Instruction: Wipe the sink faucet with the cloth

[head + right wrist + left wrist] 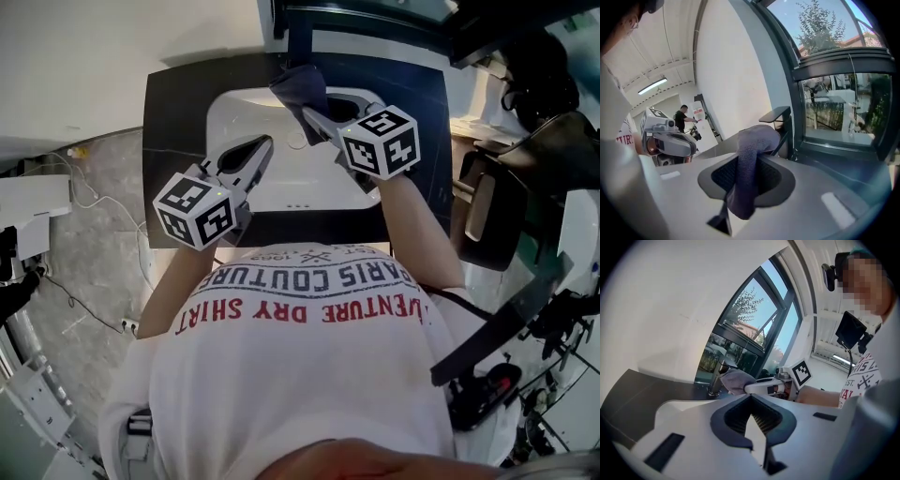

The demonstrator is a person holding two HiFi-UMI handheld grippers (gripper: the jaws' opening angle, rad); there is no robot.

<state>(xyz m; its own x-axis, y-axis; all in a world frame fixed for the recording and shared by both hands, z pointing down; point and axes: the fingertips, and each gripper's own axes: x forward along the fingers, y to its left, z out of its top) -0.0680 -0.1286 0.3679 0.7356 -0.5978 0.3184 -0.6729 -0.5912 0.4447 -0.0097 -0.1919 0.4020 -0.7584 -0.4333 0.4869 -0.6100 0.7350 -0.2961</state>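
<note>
The dark tabletop (169,103) carries a white sink (230,112), and both grippers are above the basin of this sink. The right gripper (312,114) is over the back part of the sink, with its fingers closed on the cloth (747,159). The grey-blue cloth hangs down from the fingers, and its upper end is bunched at the faucet (778,113), which stands at the back edge of the sink. The cloth seems to touch the faucet, but the contact itself is not clearly shown. The left gripper (255,153) is over the left-front part of the sink, its fingers brought together with nothing between them. The step in hand is probably the wiping itself, or its very start. The next move calls for pressing the cloth on the faucet and rubbing along its body and lever, with a firm grip so the cloth does not slip out
</note>
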